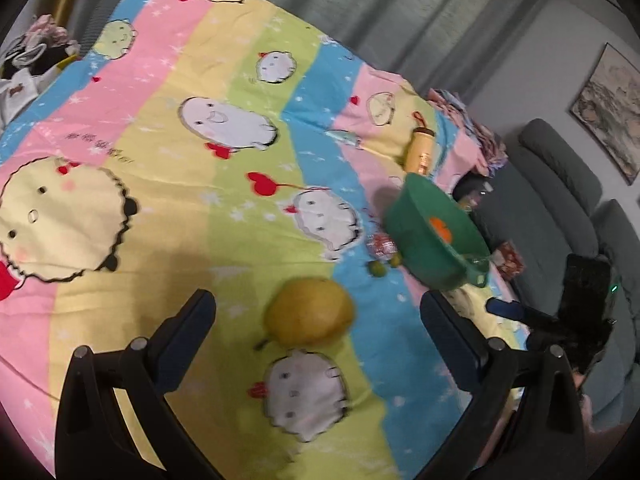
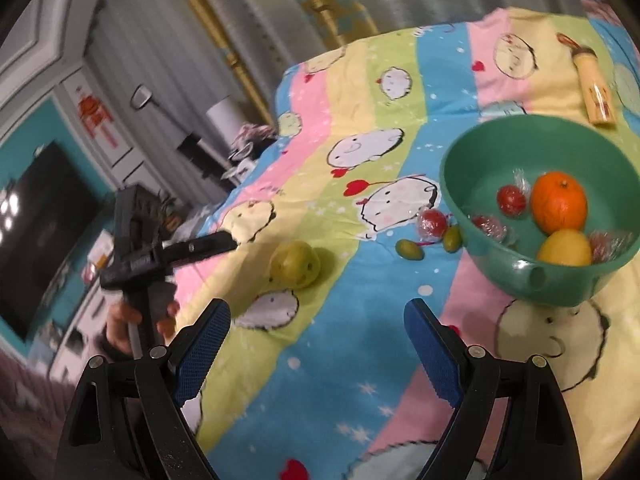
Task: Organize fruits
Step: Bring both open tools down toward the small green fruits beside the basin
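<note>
A yellow-green pear [image 1: 310, 318] lies on the cartoon-print cloth, just ahead of my left gripper [image 1: 317, 297]. That gripper is open, with a finger on either side of the pear and not touching it. The right wrist view shows the same pear [image 2: 295, 264] far left of my right gripper [image 2: 316, 308], which is open over bare cloth. A green bowl [image 2: 540, 280] holds an orange [image 2: 560, 200], a yellow fruit [image 2: 564, 246] and red wrapped fruits [image 2: 511, 199]. Two small green fruits [image 2: 409, 249] and another red wrapped fruit [image 2: 432, 222] lie beside the bowl.
A yellow bottle [image 2: 592, 88] lies behind the bowl. A hand [image 2: 132, 320] holds the left gripper's handle at the cloth's left edge. Beyond the table are a grey sofa [image 1: 560, 184], curtains and a dark television [image 2: 44, 236].
</note>
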Motion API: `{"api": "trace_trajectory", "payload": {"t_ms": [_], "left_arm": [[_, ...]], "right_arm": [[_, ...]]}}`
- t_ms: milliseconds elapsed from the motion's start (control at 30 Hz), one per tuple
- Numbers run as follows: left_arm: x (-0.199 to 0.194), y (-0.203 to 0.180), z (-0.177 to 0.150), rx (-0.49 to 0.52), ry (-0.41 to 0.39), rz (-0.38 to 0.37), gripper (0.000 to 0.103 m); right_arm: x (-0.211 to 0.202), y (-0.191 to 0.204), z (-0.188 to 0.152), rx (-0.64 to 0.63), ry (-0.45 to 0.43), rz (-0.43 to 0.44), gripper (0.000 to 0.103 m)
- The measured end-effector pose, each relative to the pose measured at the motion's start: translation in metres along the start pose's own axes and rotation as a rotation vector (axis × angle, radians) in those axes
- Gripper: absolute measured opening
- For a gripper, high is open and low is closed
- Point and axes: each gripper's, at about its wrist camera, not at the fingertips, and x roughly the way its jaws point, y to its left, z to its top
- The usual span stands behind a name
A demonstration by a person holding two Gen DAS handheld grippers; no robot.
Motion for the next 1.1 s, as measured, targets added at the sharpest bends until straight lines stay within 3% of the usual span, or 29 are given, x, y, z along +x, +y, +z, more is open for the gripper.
{"api": "trace_trajectory", "payload": {"t_ms": [67, 233, 467, 567, 1100], "left_arm": [[0.004, -0.015, 0.014, 0.043, 0.015, 0.008, 0.102], [0.033, -0.053, 0.042, 0.183, 0.086, 0.041, 0.102], [0.092, -0.073, 0.058, 0.231, 0.159, 0.059, 0.102], [0.107, -0.076, 0.056, 0.227, 0.177, 0.028, 0.102], [0.112, -0.082, 0.051, 0.202, 0.162, 0.069, 0.101]], "right_arm": [[-0.008, -0.008, -0.002, -0.009, -0.022, 0.056, 0.089], [-0.01, -0.033, 0.003, -0.014, -0.048, 0.084, 0.089], [0.001, -0.065, -0.002, 0.013, -0.025, 0.155, 0.089], [0.001, -0.067, -0.007, 0.01, -0.014, 0.15, 0.089], [0.001, -0.069, -0.005, 0.017, -0.036, 0.163, 0.089]]}}
